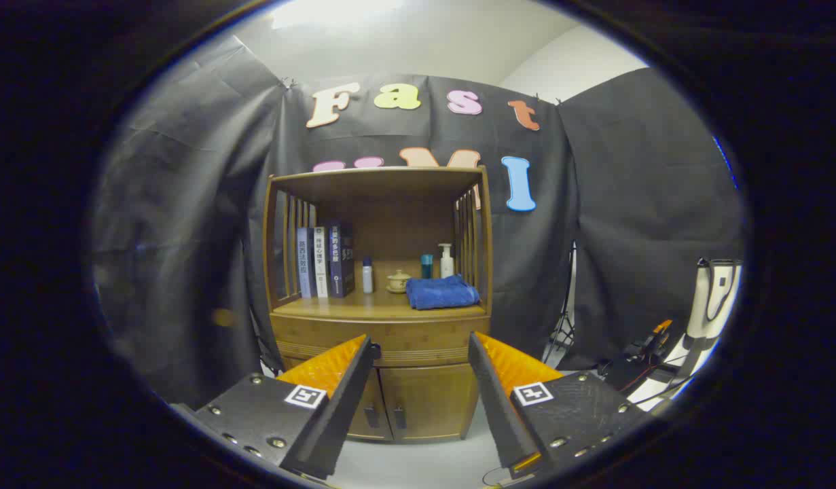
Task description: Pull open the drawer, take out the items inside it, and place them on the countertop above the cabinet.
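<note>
Gripper [421,343] jaws spread wide, nothing between them, well short of the wooden cabinet [380,380]. Drawer [384,339] sits shut just beyond the fingertips, below the countertop [363,309]; two lower doors [404,401] under it. On the countertop: standing books [326,261], small bottle [367,275], lidded cup [398,280], teal bottle [426,266], pump bottle [446,260], folded blue towel [441,292].

smooth wooden cabinet [380,326] with soft sheen, plush cloth towel [442,292], glossy plastic pump bottle [446,261], matt creased booth cloth [187,224]
</note>
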A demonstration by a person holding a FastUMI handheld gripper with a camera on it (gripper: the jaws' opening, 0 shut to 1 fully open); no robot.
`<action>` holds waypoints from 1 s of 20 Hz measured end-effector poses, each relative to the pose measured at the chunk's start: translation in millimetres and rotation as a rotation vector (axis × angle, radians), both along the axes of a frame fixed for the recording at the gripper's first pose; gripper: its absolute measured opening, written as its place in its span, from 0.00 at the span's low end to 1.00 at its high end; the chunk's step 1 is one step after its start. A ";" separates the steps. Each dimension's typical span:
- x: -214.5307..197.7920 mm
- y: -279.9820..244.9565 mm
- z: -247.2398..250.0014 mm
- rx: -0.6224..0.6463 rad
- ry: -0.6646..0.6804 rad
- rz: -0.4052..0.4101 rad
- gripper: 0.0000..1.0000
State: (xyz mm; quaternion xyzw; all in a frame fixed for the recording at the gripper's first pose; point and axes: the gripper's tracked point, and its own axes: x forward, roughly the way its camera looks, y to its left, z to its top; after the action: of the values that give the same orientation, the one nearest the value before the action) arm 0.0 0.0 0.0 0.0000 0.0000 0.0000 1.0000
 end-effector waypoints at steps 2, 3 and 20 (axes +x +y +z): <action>2.7 0.4 -4.4 0.000 0.014 0.000 0.85; 3.2 0.0 -7.3 0.000 0.024 -0.001 0.85; 62.0 1.5 -33.0 0.025 0.066 -0.063 0.85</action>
State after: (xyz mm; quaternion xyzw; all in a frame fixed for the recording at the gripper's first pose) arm 62.0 1.5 -33.0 0.0125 0.0330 -0.0314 0.9989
